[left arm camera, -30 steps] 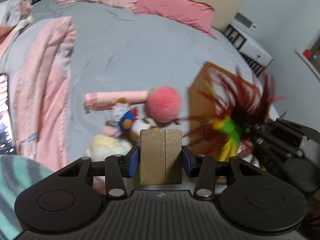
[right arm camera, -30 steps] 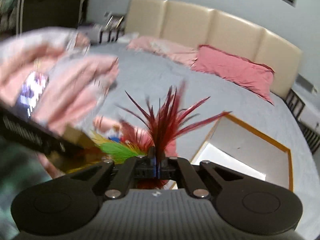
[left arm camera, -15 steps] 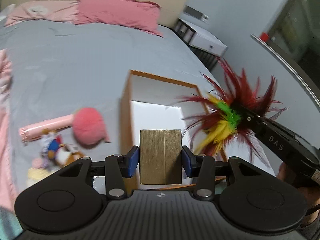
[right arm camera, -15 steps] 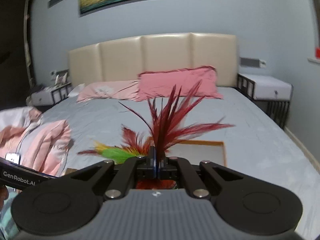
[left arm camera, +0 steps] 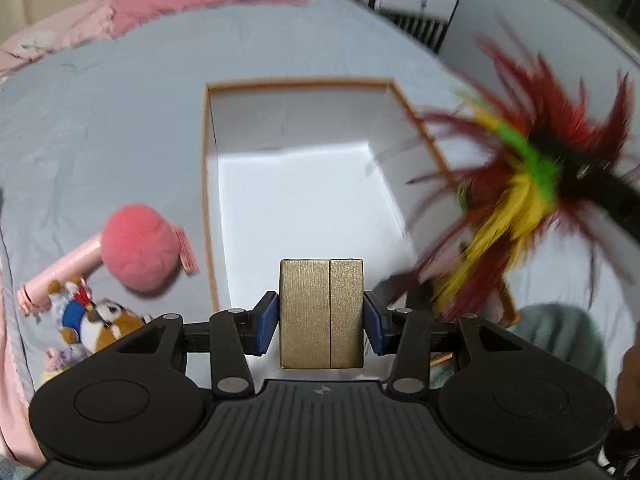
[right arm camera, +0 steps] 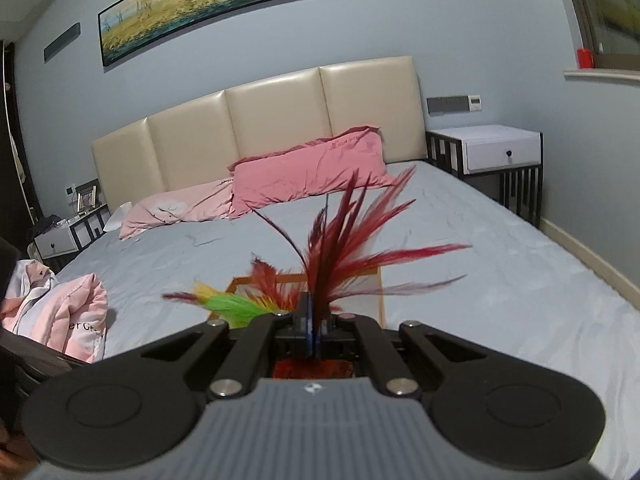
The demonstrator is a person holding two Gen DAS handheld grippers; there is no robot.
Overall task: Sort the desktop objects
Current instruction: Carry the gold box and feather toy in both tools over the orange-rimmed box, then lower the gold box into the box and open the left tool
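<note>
My left gripper [left arm camera: 321,316] is shut on a gold rectangular box [left arm camera: 321,314], held above the near end of a white open box with an orange rim [left arm camera: 296,82] that rests on the grey bed. My right gripper [right arm camera: 316,330] is shut on a feather toy [right arm camera: 340,248] with dark red, yellow and green plumes. In the left wrist view the feather toy [left arm camera: 524,184] hovers, blurred, over the open box's right edge. A pink pompom [left arm camera: 138,248], a pink tube [left arm camera: 60,272] and a small plush toy [left arm camera: 92,316] lie on the bed to the left of the open box.
Pink pillows [right arm camera: 308,172] and a beige headboard [right arm camera: 256,120] lie at the far end of the bed. A white nightstand [right arm camera: 492,152] stands to the right. A pink blanket [right arm camera: 64,320] is bunched at the left. A person's hand [left arm camera: 628,384] shows at the right edge.
The left gripper has swung right with the gold box, from above the toys to above the open box. The right gripper rolled and carried the feather toy towards the open box.
</note>
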